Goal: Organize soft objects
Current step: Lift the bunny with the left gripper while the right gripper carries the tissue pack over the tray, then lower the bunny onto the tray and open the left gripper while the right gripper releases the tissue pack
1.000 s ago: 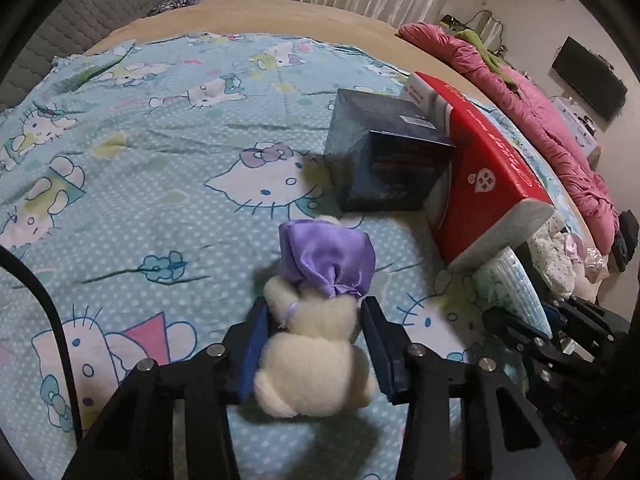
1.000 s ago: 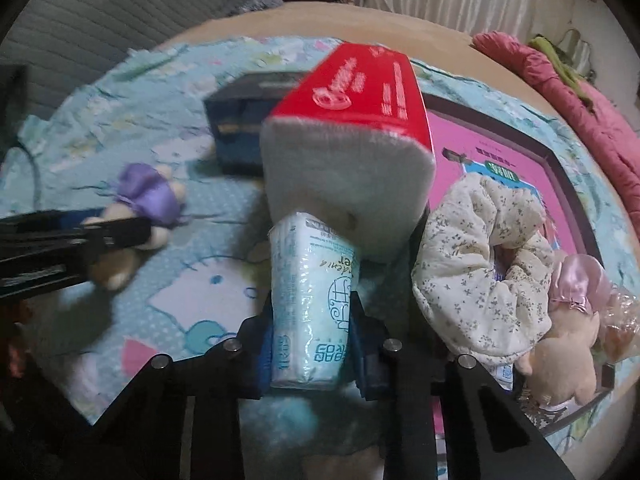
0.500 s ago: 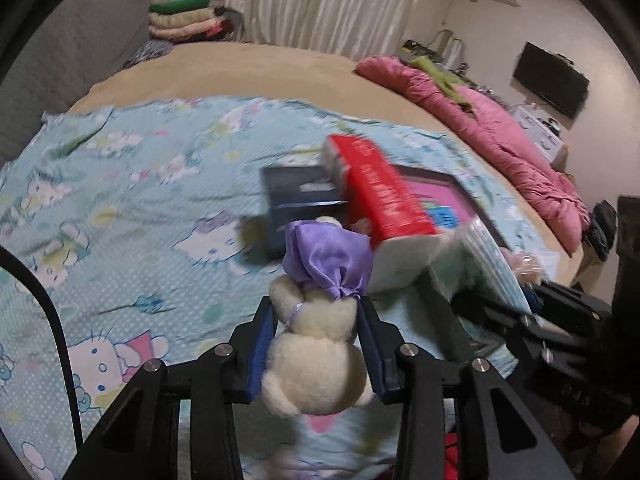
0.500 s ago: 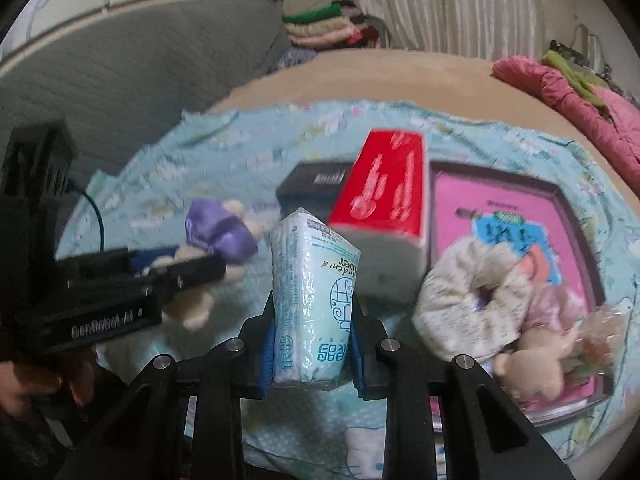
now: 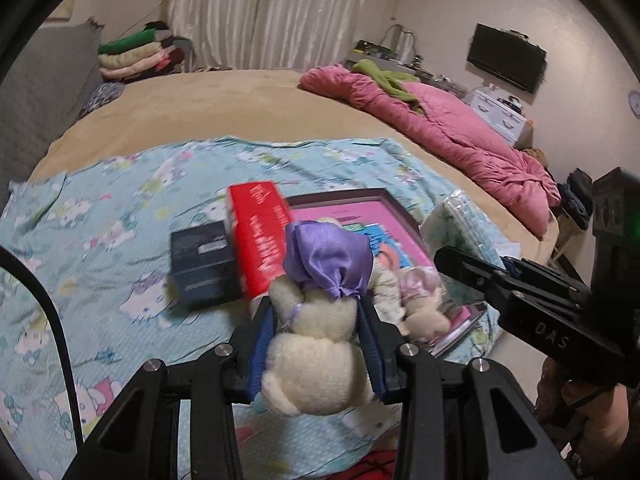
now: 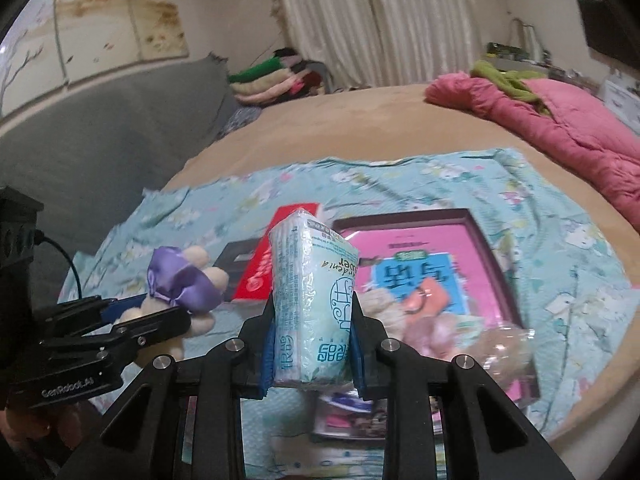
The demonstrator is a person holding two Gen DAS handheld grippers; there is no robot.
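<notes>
Both grippers carry soft things above the bed, with the pink tray ahead and below.

The left gripper (image 5: 316, 340) is clamped on a cream plush (image 5: 316, 356) with a purple satin cap, its long axis running along the fingers. The right gripper (image 6: 312, 344) is squeezed tight on an upright pale blue tissue pack (image 6: 312, 304). The tray (image 6: 484, 240) lies on the patterned sheet (image 5: 100, 248), forward and slightly right of both; the right gripper looks nearer. Beside it stand a red pack (image 5: 260, 248) and a dark box (image 5: 200, 268).
</notes>
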